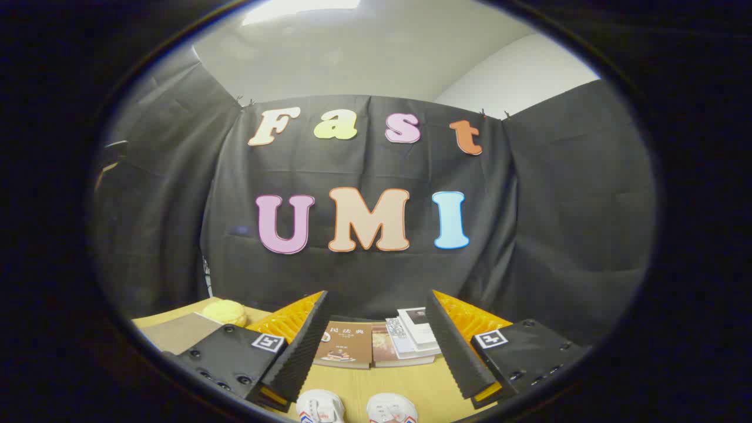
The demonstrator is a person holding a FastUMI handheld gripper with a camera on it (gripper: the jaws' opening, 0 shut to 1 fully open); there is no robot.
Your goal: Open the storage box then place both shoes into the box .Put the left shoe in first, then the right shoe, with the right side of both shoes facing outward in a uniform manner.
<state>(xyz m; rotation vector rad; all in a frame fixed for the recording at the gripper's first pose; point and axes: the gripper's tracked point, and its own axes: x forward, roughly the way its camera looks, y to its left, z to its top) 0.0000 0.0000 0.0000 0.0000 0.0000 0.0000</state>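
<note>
Currently on the table: open gripper, two shoes, books

Item 1. Gripper (376, 305): raised above the wooden table (399, 382), aimed toward the booth's cloth wall. Its two fingers stand wide apart with nothing between them and touch nothing.

Item 2. Shoes: a pair, pale with coloured trim, toes just in view. Left-hand shoe (320, 406) lies at about 7 o'clock from the midpoint of the fingers; right-hand shoe (392, 408) lies at about 6 o'clock, just beside the first, the two apart from each other. Both sit below the gap between the fingers, nearer than the fingertips. Which is the left shoe and which the right cannot be told.

Item 3. Books (343, 346): several lying flat on the table beyond the shoes, at 12 o'clock from them, near the cloth wall; a brown-covered one beside a second, then a stack of paler ones (414, 335) at its 3 o'clock.

Item 4. Yellow rounded object (225, 312): at 10 o'clock from the shoes, past the left-hand finger, resting near a grey flat sheet (176, 332).
</note>
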